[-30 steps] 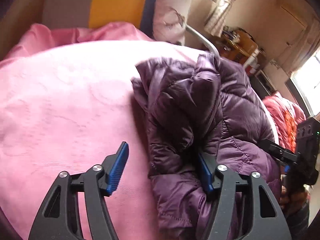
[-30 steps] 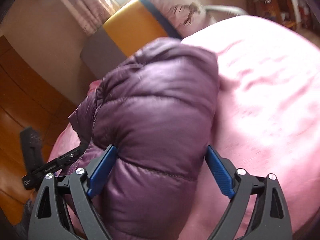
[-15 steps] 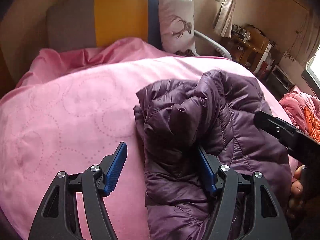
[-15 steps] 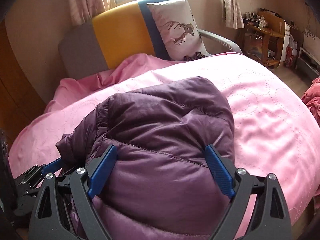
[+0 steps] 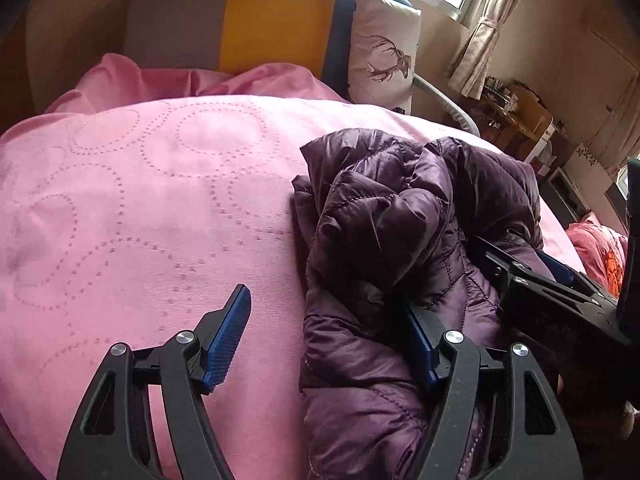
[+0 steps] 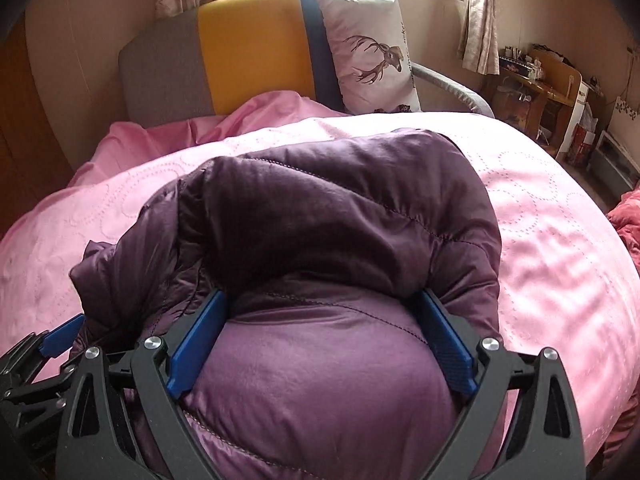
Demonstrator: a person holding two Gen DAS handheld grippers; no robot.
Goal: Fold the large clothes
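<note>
Purple quilted jacket (image 5: 404, 240) bunched on the pink bedspread (image 5: 140, 208), filling the centre and right of the left wrist view and the whole lower centre of the right wrist view (image 6: 328, 264).

Left gripper (image 5: 332, 332) at the bottom of its frame, jaws wide and opening. Its left blue pad (image 5: 228, 340) out over bare bedspread, clear of the cloth; its right pad tucked under a fold of the jacket, only its edge showing. No squeeze on the fabric.

Right gripper (image 6: 324, 344) at the bottom of its frame, jaws set wide, with a broad puffed roll of the jacket bulging between both blue pads (image 6: 198, 344) and touching each of them. Firm pressing or mere straddling: cannot tell. Same gripper also seen at the right edge of the left wrist view (image 5: 560, 292), lying against the jacket.

Behind the bed, a grey, yellow and blue headboard (image 6: 248, 64) in the upper centre, with a deer-print cushion (image 6: 372, 56) leaning on it just to the right.
</note>
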